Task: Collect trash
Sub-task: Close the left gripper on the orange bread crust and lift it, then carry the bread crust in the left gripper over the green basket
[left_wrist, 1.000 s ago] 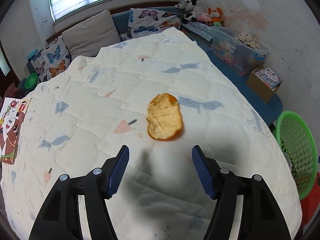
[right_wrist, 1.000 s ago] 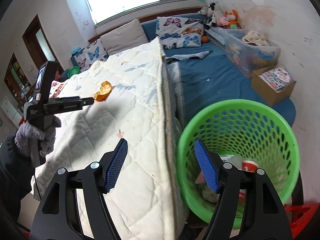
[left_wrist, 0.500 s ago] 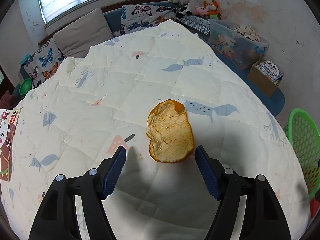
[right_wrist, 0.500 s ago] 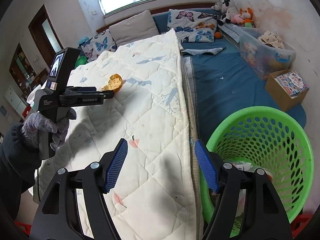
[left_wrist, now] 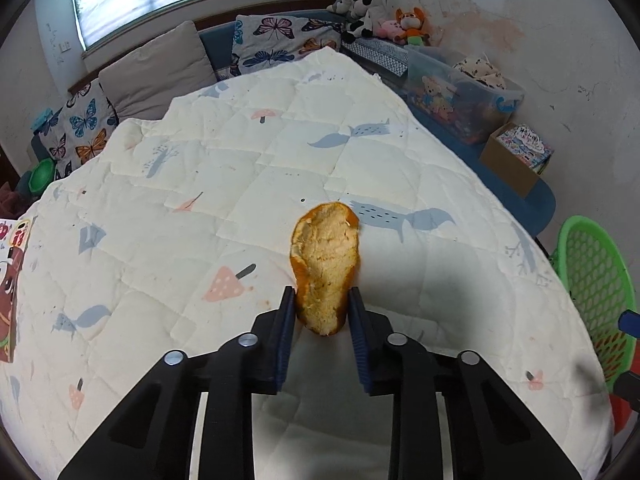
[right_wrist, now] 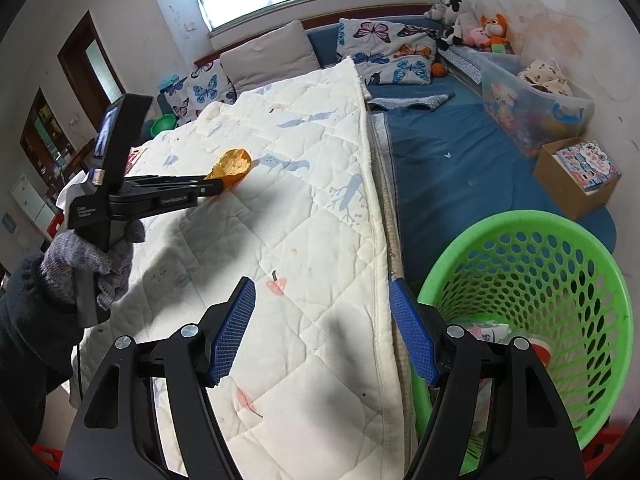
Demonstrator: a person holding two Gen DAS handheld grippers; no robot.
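Observation:
My left gripper (left_wrist: 322, 304) is shut on an orange peel (left_wrist: 325, 264), its blue pads pressing the peel's near end on the white quilt (left_wrist: 240, 184). From the right wrist view the left gripper (right_wrist: 218, 187) holds the peel (right_wrist: 234, 164) at quilt level. My right gripper (right_wrist: 322, 328) is open and empty, over the quilt's near right edge beside the green basket (right_wrist: 568, 240). The basket holds some trash, including a cup (right_wrist: 538, 354). The basket also shows at the right of the left wrist view (left_wrist: 596, 280).
Pillows (left_wrist: 160, 68) and butterfly cushions (left_wrist: 280, 40) lie at the head of the bed. A blue mattress (right_wrist: 460, 160) lies right of the quilt, with a clear toy bin (right_wrist: 532, 108) and a cardboard box (right_wrist: 580, 176). A picture book (left_wrist: 12, 280) lies at the quilt's left edge.
My left gripper moved forward to the peel and shut on it. My right gripper swung left, away from the basket and over the quilt edge, staying open.

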